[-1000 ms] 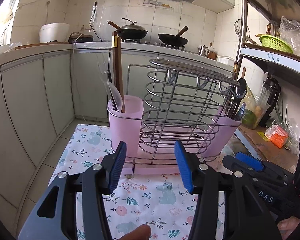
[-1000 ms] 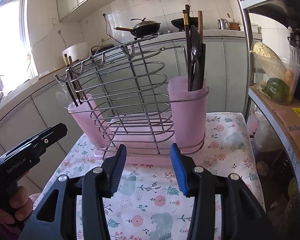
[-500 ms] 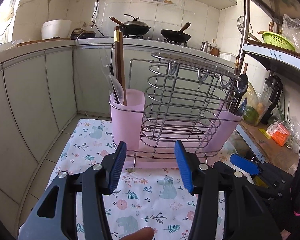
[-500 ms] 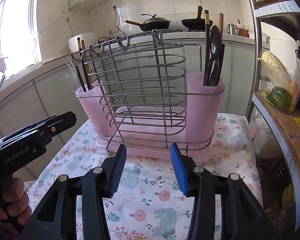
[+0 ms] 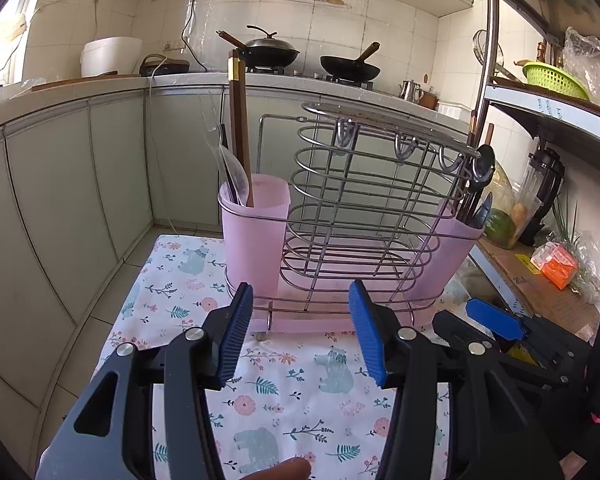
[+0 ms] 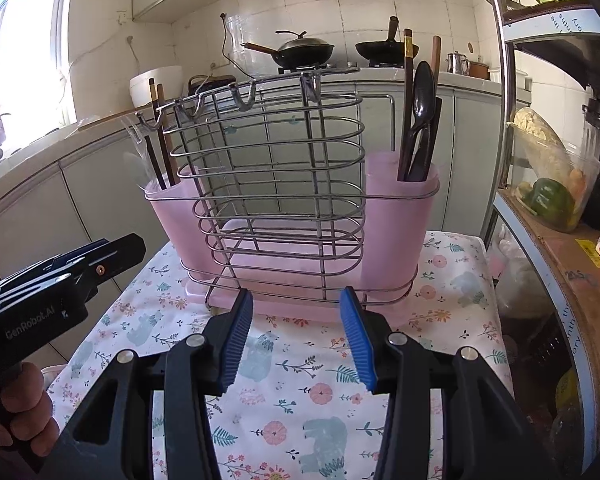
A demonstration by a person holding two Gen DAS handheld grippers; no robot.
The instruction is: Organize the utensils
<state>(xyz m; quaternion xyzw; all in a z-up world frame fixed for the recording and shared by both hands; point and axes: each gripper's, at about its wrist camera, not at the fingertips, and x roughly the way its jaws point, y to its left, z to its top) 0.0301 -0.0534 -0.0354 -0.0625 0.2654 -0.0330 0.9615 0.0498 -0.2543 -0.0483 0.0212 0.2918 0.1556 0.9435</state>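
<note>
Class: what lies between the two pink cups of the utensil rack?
The wire basket, with nothing in it, stands between the left pink cup and the right pink cup, clearest in the right wrist view.

Wire utensil rack (image 6: 280,184), chromed, upright on a pink drip tray (image 6: 300,308), on the bench under a floral cloth (image 6: 300,392). Row of hooks (image 6: 244,98) along its top bar, none carrying anything. Two translucent pink cups seated in the wire frame, one at each end.

Left cup (image 5: 256,236): brown chopsticks (image 5: 240,128) with a yellow band near the top, standing near upright, plus clear plastic cutlery (image 5: 232,172) leaning beside them.

Right cup (image 6: 396,224): black spoon (image 6: 424,92) bowl-up, other black cutlery (image 6: 428,148) alongside, and more chopsticks (image 6: 408,92), all handle-down, tilted slightly.

Middle section of rack holds no utensils.
</note>
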